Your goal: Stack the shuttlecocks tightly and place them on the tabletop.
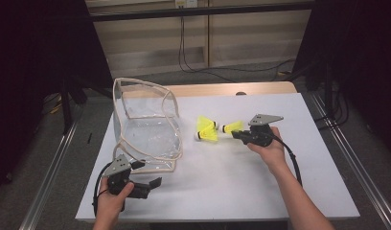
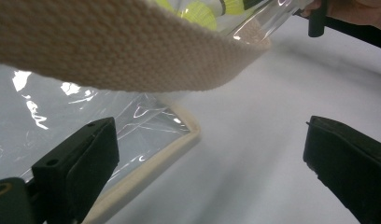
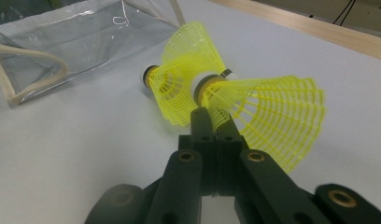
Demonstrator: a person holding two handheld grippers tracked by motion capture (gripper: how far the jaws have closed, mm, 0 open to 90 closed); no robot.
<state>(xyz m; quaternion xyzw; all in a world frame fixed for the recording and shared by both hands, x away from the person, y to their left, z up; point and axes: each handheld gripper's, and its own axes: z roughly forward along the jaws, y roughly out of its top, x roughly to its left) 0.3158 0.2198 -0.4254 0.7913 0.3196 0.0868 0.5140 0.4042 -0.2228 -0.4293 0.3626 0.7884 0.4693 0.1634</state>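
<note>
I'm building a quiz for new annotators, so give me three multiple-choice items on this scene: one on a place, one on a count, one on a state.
1. Where does the clear plastic bag with beige webbing trim stand?
A. On the table's left part
B. By the right edge
C. On the floor

2. How many yellow plastic-mesh shuttlecocks are there?
A. One
B. Two
C. Four

3. How is the right gripper?
A. Wide open over the bag
B. Lying loose on the table
C. Shut on the skirt of the nearer shuttlecock

Answers:
1 A, the high view shows it left of the shuttlecocks on the white table.
2 B, the nearer one and the farther shuttlecock lie together.
3 C, its fingers meet on the yellow mesh.
</note>
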